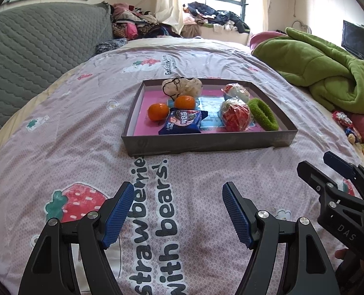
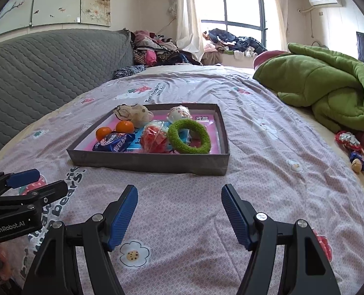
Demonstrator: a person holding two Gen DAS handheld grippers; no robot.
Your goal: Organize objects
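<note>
A shallow grey box (image 1: 206, 141) (image 2: 147, 159) with a pink floor lies on the bed. It holds two oranges (image 1: 158, 111) (image 2: 103, 132), a blue snack packet (image 1: 180, 121) (image 2: 114, 142), a red wrapped item (image 1: 236, 118) (image 2: 153, 139), a white wrapped item (image 1: 236, 92) (image 2: 179, 114), a green fuzzy ring (image 1: 263, 114) (image 2: 189, 136) and a beige pouch (image 1: 182, 86) (image 2: 133, 114). My left gripper (image 1: 178, 211) (image 2: 34, 182) is open and empty, short of the box. My right gripper (image 2: 179, 212) (image 1: 329, 169) is open and empty beside it.
The bedspread (image 1: 83, 147) is pink with strawberry prints and lettering. A green blanket (image 1: 324, 71) (image 2: 329, 91) is heaped at the right, with small wrapped items (image 2: 351, 147) below it. A grey quilted headboard (image 1: 34, 44) stands at the left. Clothes are piled by the window (image 2: 233, 39).
</note>
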